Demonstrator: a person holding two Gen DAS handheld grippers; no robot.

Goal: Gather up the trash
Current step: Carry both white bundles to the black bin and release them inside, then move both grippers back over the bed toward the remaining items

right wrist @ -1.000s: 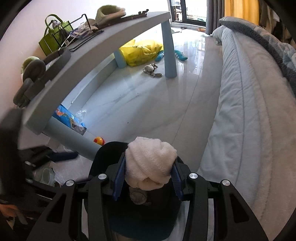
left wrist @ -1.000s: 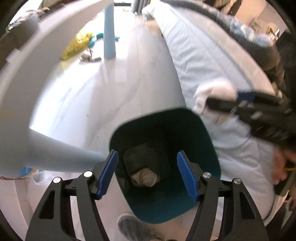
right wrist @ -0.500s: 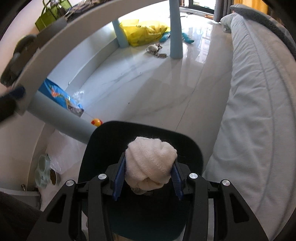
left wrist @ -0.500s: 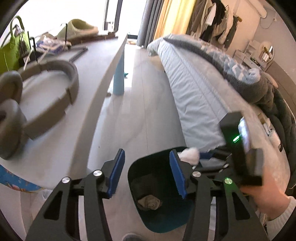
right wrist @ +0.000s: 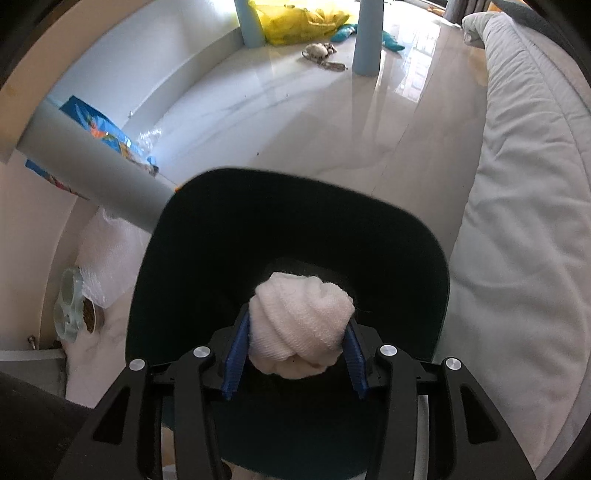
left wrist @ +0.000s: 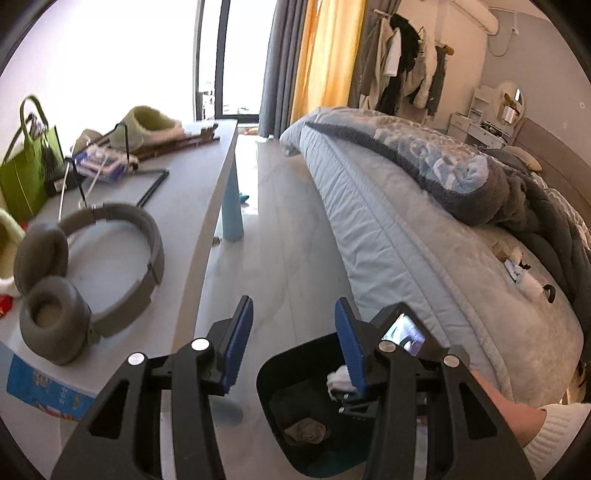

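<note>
A white crumpled wad (right wrist: pixel 301 325) sits between the blue pads of my right gripper (right wrist: pixel 297 334), which points down into the dark teal bin (right wrist: pixel 221 240). The pads still touch it while the jaws are opening slightly. In the left wrist view the bin (left wrist: pixel 273 373) stands on the floor between desk and bed, with a brownish crumpled wad (left wrist: pixel 306 432) at its bottom. The white wad (left wrist: pixel 340 376) and the right gripper (left wrist: pixel 352 397) hang just inside its rim. My left gripper (left wrist: pixel 293 301) is above the bin's left side, jaws closing on nothing.
Grey headphones (left wrist: pixel 85 273), a green bag (left wrist: pixel 26 173) and a slipper (left wrist: pixel 151 125) lie on the desk (left wrist: pixel 192 206) at left. The bed (left wrist: pixel 406 229) runs along the right. A yellow bag (right wrist: pixel 299 18), a table leg (right wrist: pixel 365 37) and a pet bowl (right wrist: pixel 74 306) are on the floor.
My left gripper has risen and tilted up from the bin, and its jaws have narrowed. My right gripper has sunk toward the bin's mouth with the white wad.
</note>
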